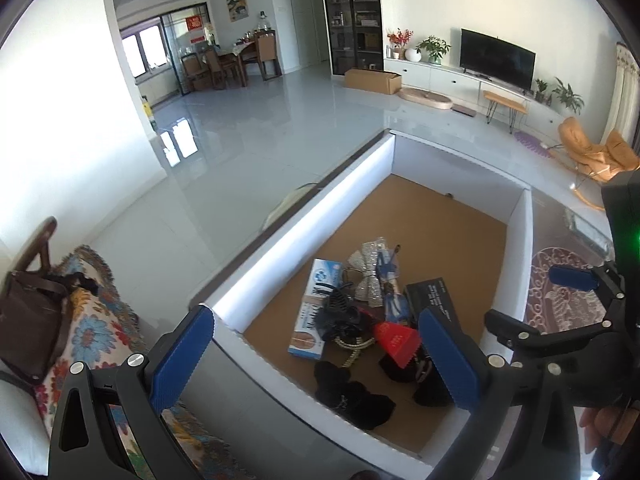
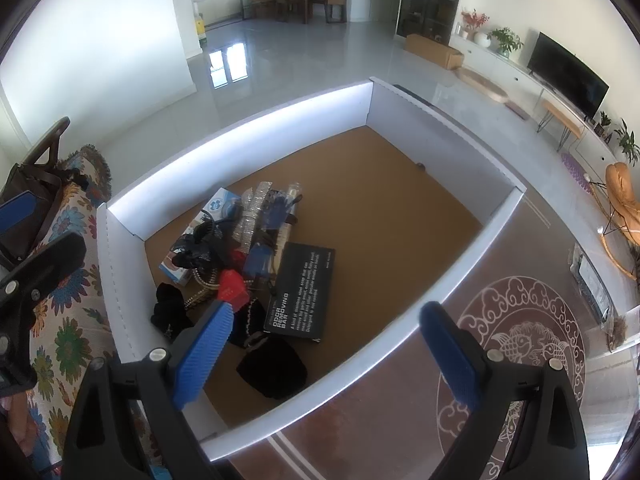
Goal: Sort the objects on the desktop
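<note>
A white-walled box with a brown floor holds a heap of small objects. In it lie a black box with white print, a red tag, a blue and white carton, a silver bow, a black hair claw and black pouches. My left gripper is open and empty above the box's near left corner. My right gripper is open and empty above the box's near edge.
The box stands on a glass table with a carp pattern. A sofa with a flowered throw and a brown bag lies to the left. The right gripper shows at the right of the left wrist view.
</note>
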{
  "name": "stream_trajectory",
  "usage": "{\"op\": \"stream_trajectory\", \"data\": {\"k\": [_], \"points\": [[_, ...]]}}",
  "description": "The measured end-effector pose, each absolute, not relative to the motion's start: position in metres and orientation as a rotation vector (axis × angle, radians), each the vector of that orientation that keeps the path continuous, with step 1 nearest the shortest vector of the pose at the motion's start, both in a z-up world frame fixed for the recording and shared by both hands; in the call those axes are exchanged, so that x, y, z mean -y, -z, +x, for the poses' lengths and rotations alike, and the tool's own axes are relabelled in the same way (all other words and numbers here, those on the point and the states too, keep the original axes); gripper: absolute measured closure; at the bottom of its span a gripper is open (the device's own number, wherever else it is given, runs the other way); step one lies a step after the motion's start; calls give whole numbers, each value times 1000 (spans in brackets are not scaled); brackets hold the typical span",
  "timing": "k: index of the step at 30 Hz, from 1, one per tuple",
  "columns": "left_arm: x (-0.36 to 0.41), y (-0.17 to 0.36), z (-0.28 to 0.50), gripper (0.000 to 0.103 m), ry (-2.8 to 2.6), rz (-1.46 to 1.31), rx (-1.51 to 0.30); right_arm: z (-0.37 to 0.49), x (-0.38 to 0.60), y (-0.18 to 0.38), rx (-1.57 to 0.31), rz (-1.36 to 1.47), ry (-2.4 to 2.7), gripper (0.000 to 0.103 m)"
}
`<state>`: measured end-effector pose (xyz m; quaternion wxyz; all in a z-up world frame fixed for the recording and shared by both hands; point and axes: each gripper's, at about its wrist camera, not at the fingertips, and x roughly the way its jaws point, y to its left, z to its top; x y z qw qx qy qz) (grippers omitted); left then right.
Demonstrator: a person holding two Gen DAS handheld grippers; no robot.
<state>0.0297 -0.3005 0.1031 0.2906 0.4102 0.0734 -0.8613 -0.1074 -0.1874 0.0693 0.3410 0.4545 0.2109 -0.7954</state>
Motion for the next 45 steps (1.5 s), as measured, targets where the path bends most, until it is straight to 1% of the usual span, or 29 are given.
{"op": "stream_trajectory", "data": {"k": [11, 26, 41, 45], "points": [[299, -97, 23, 0, 2259, 1109, -154, -110, 196, -73, -584, 1186, 2055, 8], [311, -91, 20, 0, 2256, 1119, -217, -111, 201, -73, -600, 1183, 2054, 8], [313, -90, 22, 0, 2262, 1113, -219, -110, 201, -69, -595, 1187, 2047, 8], [313, -90, 22, 0, 2285, 1120, -244, -111, 199, -68, -593, 1189, 2049, 8]]}}
